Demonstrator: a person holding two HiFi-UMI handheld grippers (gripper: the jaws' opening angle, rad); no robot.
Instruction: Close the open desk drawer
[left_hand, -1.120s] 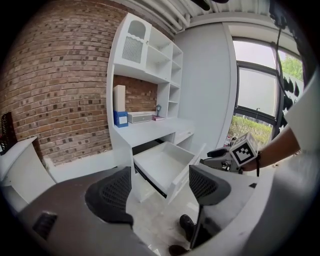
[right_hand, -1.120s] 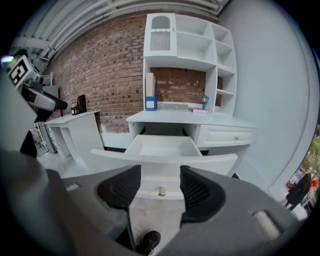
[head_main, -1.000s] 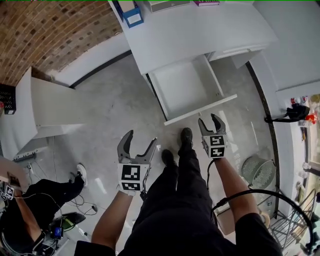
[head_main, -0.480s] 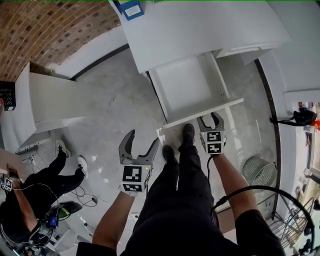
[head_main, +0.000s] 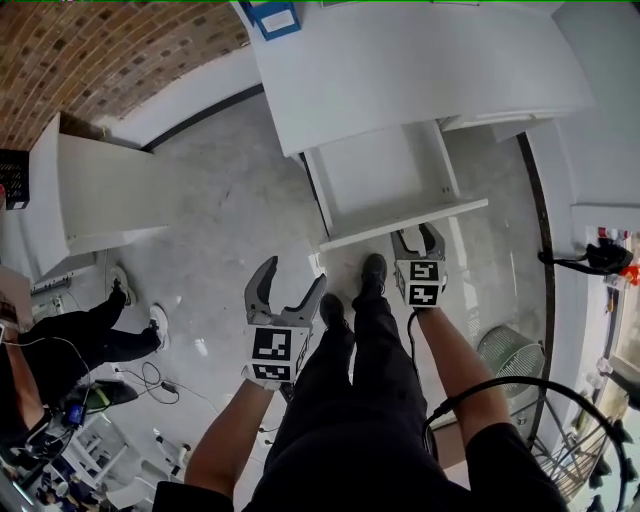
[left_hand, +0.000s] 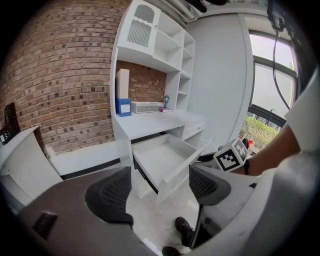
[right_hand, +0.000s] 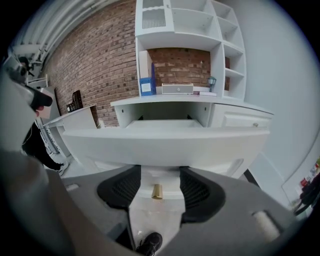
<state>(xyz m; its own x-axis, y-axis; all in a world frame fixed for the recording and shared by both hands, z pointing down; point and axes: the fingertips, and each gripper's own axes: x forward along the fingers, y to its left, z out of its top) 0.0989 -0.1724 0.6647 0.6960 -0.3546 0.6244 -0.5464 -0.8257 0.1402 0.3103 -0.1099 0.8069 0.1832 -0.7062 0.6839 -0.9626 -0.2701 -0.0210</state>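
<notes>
The open white drawer sticks out from the desk, empty inside, its front panel nearest me. My right gripper is open, with its tips right at the panel's right part. In the right gripper view the drawer front fills the frame and a small brass knob sits between the parted jaws. My left gripper hangs open and empty to the lower left of the drawer, over the floor. In the left gripper view the drawer lies ahead, beyond the open left gripper.
The white desk with shelves carries a blue box. A white side cabinet stands at the left. Another person is at the lower left. My own shoes stand just below the drawer. A wire basket is at the right.
My right gripper has moved up to the drawer front. The left gripper stayed beside my leg. The person at the left has shifted further left.
</notes>
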